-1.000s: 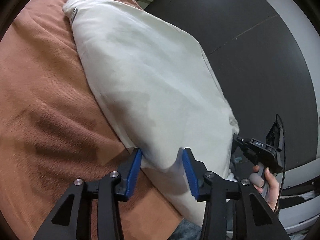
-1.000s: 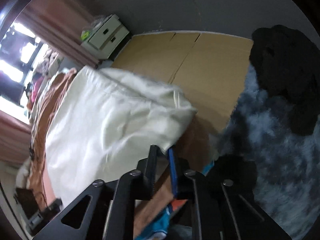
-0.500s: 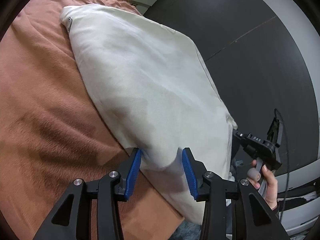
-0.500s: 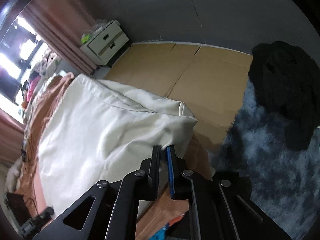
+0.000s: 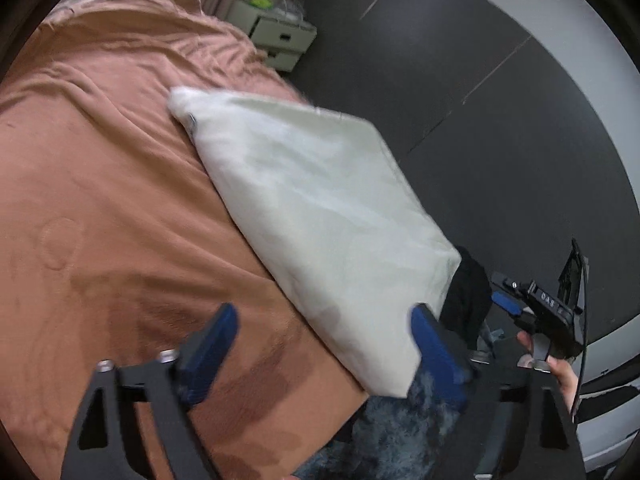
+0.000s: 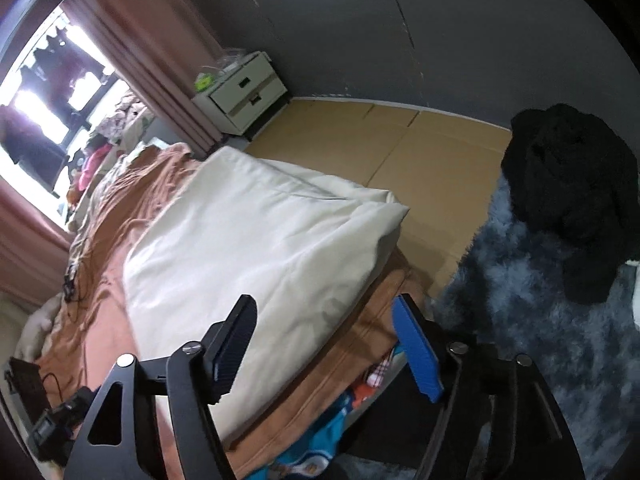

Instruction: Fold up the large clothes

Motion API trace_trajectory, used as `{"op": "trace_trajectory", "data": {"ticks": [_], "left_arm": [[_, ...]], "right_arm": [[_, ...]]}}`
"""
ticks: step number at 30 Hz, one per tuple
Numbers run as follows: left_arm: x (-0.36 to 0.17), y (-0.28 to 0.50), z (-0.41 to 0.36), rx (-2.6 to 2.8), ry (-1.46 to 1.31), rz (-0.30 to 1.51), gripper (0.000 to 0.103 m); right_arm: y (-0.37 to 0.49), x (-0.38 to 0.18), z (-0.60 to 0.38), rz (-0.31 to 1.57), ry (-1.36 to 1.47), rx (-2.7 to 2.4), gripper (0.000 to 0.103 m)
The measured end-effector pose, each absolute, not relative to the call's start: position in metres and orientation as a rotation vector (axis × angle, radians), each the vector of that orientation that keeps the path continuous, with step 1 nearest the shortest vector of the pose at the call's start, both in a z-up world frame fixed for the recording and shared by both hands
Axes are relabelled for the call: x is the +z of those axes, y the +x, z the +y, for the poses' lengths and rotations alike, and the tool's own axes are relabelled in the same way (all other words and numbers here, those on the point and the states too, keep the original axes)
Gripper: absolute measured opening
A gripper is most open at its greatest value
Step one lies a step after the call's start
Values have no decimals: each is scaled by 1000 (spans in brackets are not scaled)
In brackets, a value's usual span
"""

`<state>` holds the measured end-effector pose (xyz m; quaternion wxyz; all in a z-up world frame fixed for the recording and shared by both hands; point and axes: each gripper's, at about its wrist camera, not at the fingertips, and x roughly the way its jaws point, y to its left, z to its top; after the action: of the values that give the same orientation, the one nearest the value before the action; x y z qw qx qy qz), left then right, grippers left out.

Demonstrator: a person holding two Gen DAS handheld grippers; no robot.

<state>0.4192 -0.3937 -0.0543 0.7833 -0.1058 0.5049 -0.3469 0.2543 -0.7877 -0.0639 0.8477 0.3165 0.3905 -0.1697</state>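
Two claws are in view, and neither grips anything. Your left claw (image 5: 322,334) has its jaws opening, spread wide; the near corner of the cream garment (image 5: 320,216) lies ahead of it and toward its right pad, which overlaps the cloth edge in the picture, though no pinch shows. Your right claw (image 6: 324,344) also has its jaws opening, with the garment's near edge lying ahead of them and unclamped.

Location: the cream garment (image 6: 256,248) lies folded into a thick oblong on the brown bed cover (image 5: 100,200), along the bed edge, directly ahead of both claws. One corner overhangs the edge above the blue-grey shag rug (image 6: 560,340).

Handling, by judgement: the piece looks soft, padded and light for its bulk. It holds no shape of its own, so a lifted corner will droop and layers may slide apart. The surface appears smooth, possibly slippery between pads.

Where to take hold: go for the two near corners, one per claw, biting through all stacked layers at the seam rather than the top sheet alone. The puffy far fold, ahead and right of your right claw, is too thick for a secure bite.

Risk noted: the overhanging corner could pull the stack off the bed. A black garment (image 6: 572,200) lies on the rug to the right of your right claw, well apart.
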Motion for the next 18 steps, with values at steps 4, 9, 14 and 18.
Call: {"op": "trace_trajectory", "data": {"ticks": [4,9,14,18], "left_arm": [[-30,399,-374,-734,-229,1043,96],[0,375,-339,-706,-229,989,97],[25,343,-309,-686,-186,941,97],[38,320,-287,-676,-163,915,97]], "right_arm": [[236,-37,-762,790,596,-364,86],[215,-8,-736,751,551,-342,103],[194,11,-706,725,493,-355,103],[172,21,-685,710,472,-340,103]]}}
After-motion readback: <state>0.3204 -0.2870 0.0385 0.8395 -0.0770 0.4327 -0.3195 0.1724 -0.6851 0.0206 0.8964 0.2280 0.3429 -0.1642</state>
